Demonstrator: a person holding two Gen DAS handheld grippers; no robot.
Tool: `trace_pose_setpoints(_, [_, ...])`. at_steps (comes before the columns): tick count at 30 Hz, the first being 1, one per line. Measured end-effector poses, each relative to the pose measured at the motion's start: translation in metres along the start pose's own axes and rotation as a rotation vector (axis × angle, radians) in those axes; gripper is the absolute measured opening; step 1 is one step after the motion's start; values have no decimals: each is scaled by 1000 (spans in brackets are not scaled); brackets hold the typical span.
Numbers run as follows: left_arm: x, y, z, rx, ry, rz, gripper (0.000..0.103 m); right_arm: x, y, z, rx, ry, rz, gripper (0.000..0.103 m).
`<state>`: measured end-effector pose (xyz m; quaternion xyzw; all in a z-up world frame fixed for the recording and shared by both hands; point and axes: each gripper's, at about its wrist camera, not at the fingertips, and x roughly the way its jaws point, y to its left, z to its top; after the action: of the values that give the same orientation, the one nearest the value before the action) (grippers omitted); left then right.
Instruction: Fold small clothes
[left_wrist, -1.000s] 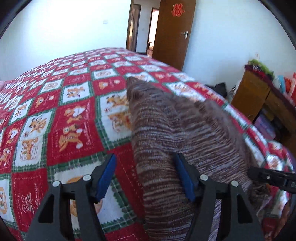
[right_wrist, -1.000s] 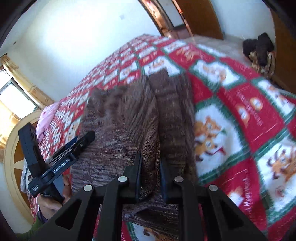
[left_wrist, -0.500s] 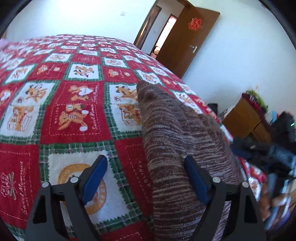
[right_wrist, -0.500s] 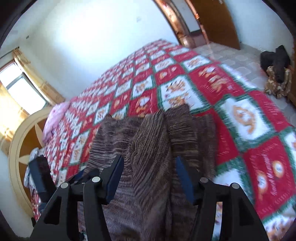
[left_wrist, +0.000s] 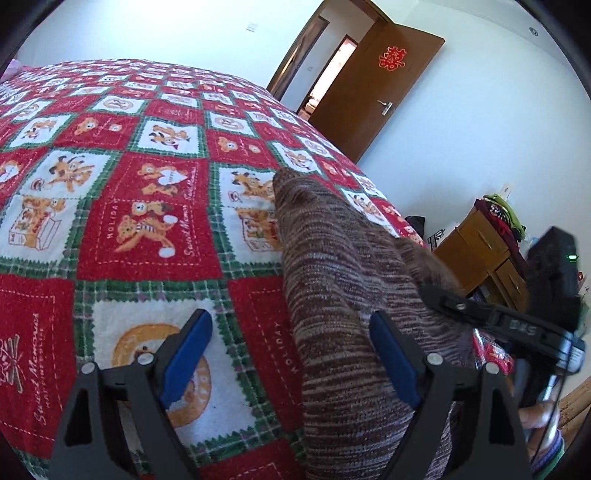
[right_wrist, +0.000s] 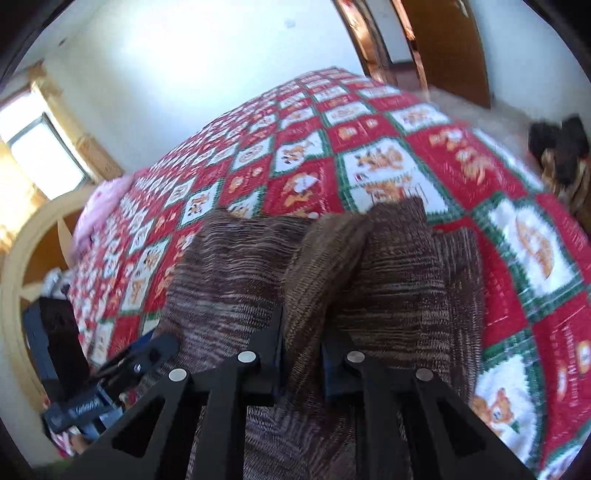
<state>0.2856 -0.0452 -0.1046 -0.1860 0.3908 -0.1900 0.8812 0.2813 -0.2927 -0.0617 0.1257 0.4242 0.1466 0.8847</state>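
Pinching a raised fold of brown knit garment (right_wrist: 388, 280), right gripper (right_wrist: 302, 332); left gripper (left_wrist: 291, 343) spread wide.

Coarse knit on a fleecy bedspread

A brown, streaky knitted garment (left_wrist: 343, 280) of rough, matt ribbed yarn lies on a red, white and green checked bedspread (left_wrist: 122, 206) of soft, napped cloth. The left gripper (left_wrist: 291, 354) shows matt black plastic fingers with smooth blue pads (left_wrist: 188, 350) and shiny metal pins; the right gripper (right_wrist: 303, 354) is the same matt black plastic. Far right, a brown wooden door (left_wrist: 373, 88) has a smooth, satin finish.
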Motion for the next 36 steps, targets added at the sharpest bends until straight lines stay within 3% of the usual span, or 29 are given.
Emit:
trace_pose_setpoints(5, [-6, -10, 3, 36, -30, 6, 90, -51, 14, 5, -114, -132, -123, 15])
trace_pose_setpoints(7, [-3, -18, 4, 58, -30, 13, 94, -57, 16, 10, -166, -145, -179, 15])
trace_pose_setpoints(9, [6, -29, 3, 98, -16, 40, 97, -50, 11, 14, -192, -121, -247, 15])
trace_pose_setpoints(13, [26, -46, -2, 195, 59, 129, 102, -6, -30, 12, -98, 22, -258, 17])
trace_pose_setpoints(17, [28, -33, 0, 148, 80, 84, 103, -24, -52, 10, 29, -5, -191, 33])
trace_pose_setpoints(20, [24, -23, 1, 102, 69, 23, 103, -65, -55, -1, 85, -43, -160, 34])
trace_pose_setpoints(22, [21, -23, 0, 96, 63, 11, 103, -83, -51, -16, 91, -12, -146, 34])
trace_pose_setpoints(27, [-9, -39, -6, 181, 31, 45, 103, -119, -36, -77, 114, 36, -96, 34])
trace_pose_setpoints(30, [-30, -41, -7, 178, 11, 45, 103, -109, -34, -105, 201, 94, -11, 39])
trace_pose_setpoints(34, [-48, -42, -7, 181, 14, 68, 103, -85, -30, -118, 191, 133, -22, 39])
trace_pose_setpoints(35, [-52, -43, -8, 196, 15, 89, 103, -85, -28, -118, 177, 118, -23, 30])
trace_pose_setpoints(36, [-52, -44, -9, 206, 19, 101, 103, -86, -25, -117, 150, 115, -36, 15])
